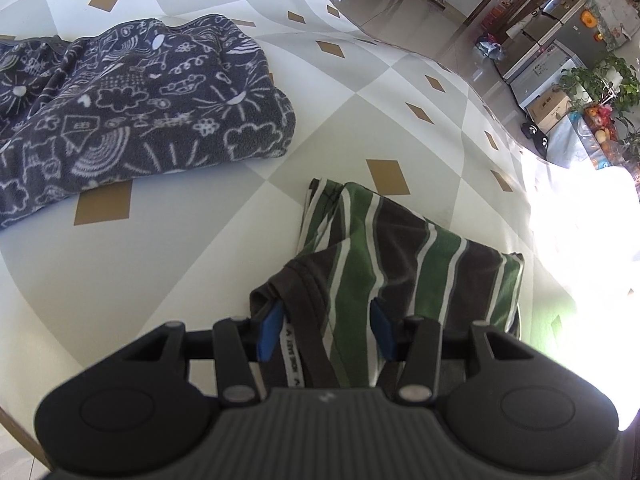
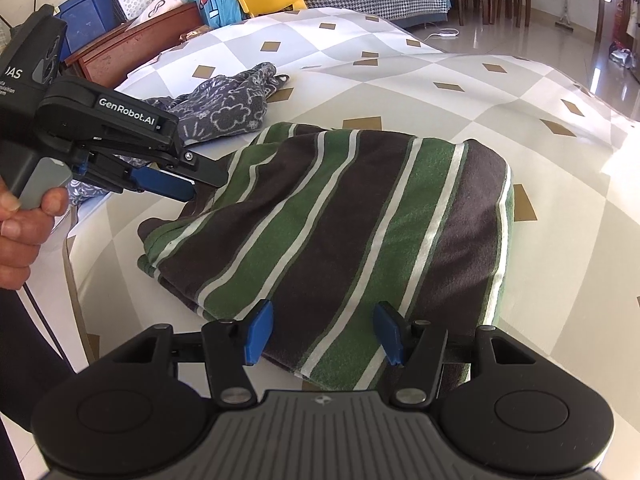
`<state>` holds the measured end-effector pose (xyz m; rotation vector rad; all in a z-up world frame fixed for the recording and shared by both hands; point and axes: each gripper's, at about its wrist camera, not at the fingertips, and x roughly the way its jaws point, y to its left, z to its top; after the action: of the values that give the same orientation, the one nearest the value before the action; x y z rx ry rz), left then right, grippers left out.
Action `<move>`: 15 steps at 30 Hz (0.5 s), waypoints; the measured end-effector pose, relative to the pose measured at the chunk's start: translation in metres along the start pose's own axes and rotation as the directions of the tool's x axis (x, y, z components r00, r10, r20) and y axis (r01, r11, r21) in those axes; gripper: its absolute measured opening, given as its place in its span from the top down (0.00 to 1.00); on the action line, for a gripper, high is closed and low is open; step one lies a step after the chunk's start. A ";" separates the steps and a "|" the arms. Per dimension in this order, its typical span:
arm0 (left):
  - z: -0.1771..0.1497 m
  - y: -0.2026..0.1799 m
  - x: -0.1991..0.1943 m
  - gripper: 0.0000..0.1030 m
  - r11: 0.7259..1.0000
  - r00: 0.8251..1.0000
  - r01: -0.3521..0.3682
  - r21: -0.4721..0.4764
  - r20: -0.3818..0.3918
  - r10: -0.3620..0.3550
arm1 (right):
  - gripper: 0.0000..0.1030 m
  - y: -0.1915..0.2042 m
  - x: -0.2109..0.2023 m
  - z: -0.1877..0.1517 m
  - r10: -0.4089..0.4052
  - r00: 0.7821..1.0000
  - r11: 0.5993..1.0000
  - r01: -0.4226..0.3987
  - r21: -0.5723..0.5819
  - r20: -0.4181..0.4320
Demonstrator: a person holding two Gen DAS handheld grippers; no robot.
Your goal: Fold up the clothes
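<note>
Lying left on the diamond-patterned tablecloth (image 1: 360, 92), a grey doodle-print fleece (image 1: 132, 108); right of it, the folded green-striped shirt (image 2: 340, 220), collar between the left gripper's (image 1: 324, 330) parted jaws, the right gripper (image 2: 322, 332) gaping above its near edge

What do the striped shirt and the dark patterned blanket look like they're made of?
Striped shirt: looks like soft cotton knit, matte, with ribbed collar and limp folds. Patterned blanket: probably fleece, thick with a fuzzy, nubbly nap. Neither can be confirmed by sight alone.
</note>
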<state>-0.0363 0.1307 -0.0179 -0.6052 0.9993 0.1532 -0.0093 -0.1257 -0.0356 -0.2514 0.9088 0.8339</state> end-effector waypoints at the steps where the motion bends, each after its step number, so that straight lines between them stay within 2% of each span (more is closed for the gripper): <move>1: 0.000 0.000 0.002 0.55 1.000 1.000 0.000 -0.003 -0.003 0.000 | 0.46 0.000 0.000 0.000 0.000 1.000 1.000 0.000 0.000 0.000; 3: 0.000 -0.001 0.004 0.56 1.000 1.000 -0.010 -0.003 -0.004 0.010 | 0.46 0.000 -0.001 0.000 -0.001 1.000 1.000 0.001 0.000 0.001; 5: -0.001 -0.002 0.005 0.61 1.000 1.000 -0.018 -0.004 0.005 0.018 | 0.46 0.000 -0.001 0.000 -0.001 1.000 1.000 0.001 0.001 0.002; 7: -0.001 -0.003 0.003 0.82 1.000 0.999 -0.020 0.016 0.025 0.019 | 0.46 0.000 -0.001 0.000 0.000 1.000 1.000 0.000 0.002 0.004; 10: -0.002 -0.006 -0.002 0.91 0.997 0.996 -0.056 0.054 0.073 0.052 | 0.46 -0.001 -0.001 -0.001 0.002 1.000 1.000 -0.002 0.007 0.005; 15: 0.001 0.005 0.000 0.91 0.994 0.991 -0.113 0.004 0.080 0.112 | 0.46 0.000 -0.001 -0.001 -0.001 1.000 1.000 0.001 0.007 0.005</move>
<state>-0.0375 0.1352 -0.0193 -0.5317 0.9568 0.2706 -0.0103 -0.1265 -0.0354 -0.2437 0.9068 0.8299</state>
